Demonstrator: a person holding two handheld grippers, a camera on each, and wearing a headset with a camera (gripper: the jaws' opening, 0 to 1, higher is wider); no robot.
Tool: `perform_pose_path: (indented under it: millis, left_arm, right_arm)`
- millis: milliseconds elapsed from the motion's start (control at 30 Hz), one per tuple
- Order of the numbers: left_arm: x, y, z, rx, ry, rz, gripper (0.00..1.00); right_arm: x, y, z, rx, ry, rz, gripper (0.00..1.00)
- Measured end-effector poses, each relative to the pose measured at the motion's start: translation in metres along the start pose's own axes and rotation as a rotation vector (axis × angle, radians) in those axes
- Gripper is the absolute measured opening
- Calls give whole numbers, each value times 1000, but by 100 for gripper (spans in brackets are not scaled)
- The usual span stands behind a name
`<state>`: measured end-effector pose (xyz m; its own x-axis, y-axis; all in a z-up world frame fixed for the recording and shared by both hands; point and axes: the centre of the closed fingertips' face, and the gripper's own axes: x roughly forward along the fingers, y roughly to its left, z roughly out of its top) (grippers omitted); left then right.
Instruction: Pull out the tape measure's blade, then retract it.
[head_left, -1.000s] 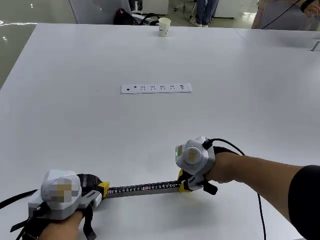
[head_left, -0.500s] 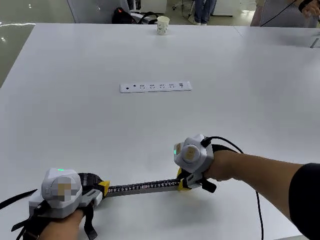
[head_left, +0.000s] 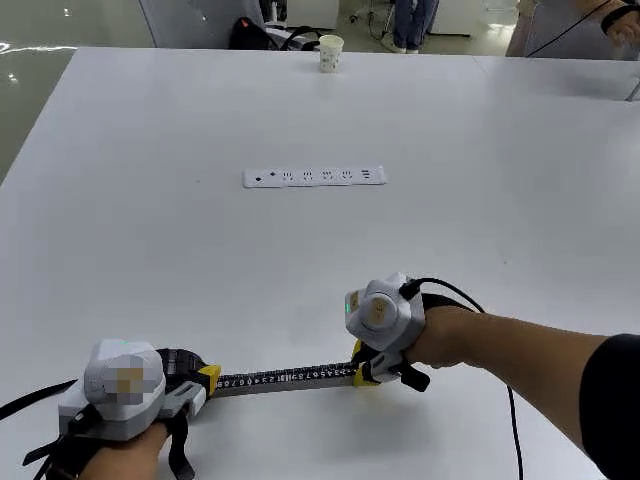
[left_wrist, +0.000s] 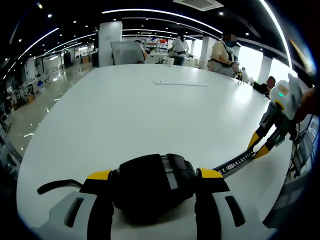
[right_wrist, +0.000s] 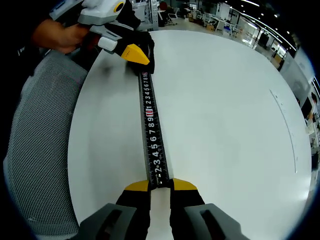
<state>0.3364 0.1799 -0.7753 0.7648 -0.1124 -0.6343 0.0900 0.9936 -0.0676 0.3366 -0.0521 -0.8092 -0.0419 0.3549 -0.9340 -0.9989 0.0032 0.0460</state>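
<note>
Bright, even overhead light — long white ceiling strips (left_wrist: 150, 10) curve with fisheye distortion. The broad white matte tabletop (head_left: 180, 260) shows soft shadows; far background perhaps slightly blurred.

1. Table (head_left: 150, 200): white, smooth, faintly glossy.
2. Tape measure case (left_wrist: 152, 182): black, matt, rubbery-looking plastic.
3. Blade (right_wrist: 151, 135): dark, smooth, slight sheen, printed numerals.
4. Power strip (head_left: 314, 177): white, smooth plastic.
5. Cup (head_left: 330, 52): paper, matt.
6. Chair seat (right_wrist: 37, 150): grey woven mesh cloth.
</note>
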Motion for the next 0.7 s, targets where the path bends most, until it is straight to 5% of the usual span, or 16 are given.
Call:
perform_pose_path:
  millis: [700]
  left_arm:
    - [0, 0, 0, 2, 7, -4, 61]
  right_arm:
    - [4, 0, 10, 0, -20, 6, 10]
